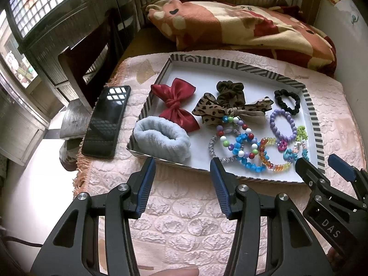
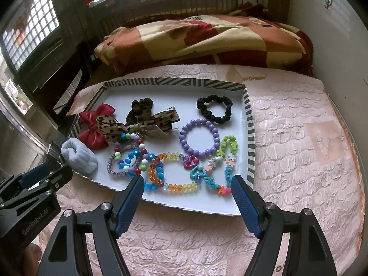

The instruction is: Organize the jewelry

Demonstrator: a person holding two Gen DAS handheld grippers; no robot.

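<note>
A striped-rim white tray [image 1: 310, 112] [image 2: 250, 138] on the pink quilted cover holds hair things and bracelets: a red bow [image 1: 177, 105] [image 2: 94, 126], a leopard bow [image 1: 220, 110] [image 2: 138, 124], a brown scrunchie [image 1: 230, 89], a black scrunchie [image 1: 287, 101] [image 2: 215, 109], a blue fluffy band [image 1: 161, 140] [image 2: 79, 157], a purple bead bracelet [image 1: 283, 124] [image 2: 200, 136], and several tangled coloured bead bracelets [image 1: 243, 149] [image 2: 161, 172]. My left gripper [image 1: 182, 169] is open and empty before the tray's near edge. My right gripper [image 2: 187, 187] is open and empty over the near edge.
A black phone [image 1: 107, 119] lies left of the tray near the fringed cover edge. A folded red and cream blanket [image 1: 241, 27] [image 2: 207, 41] lies behind the tray. A wall is at right; a dark wooden chair [image 1: 85, 69] stands at left.
</note>
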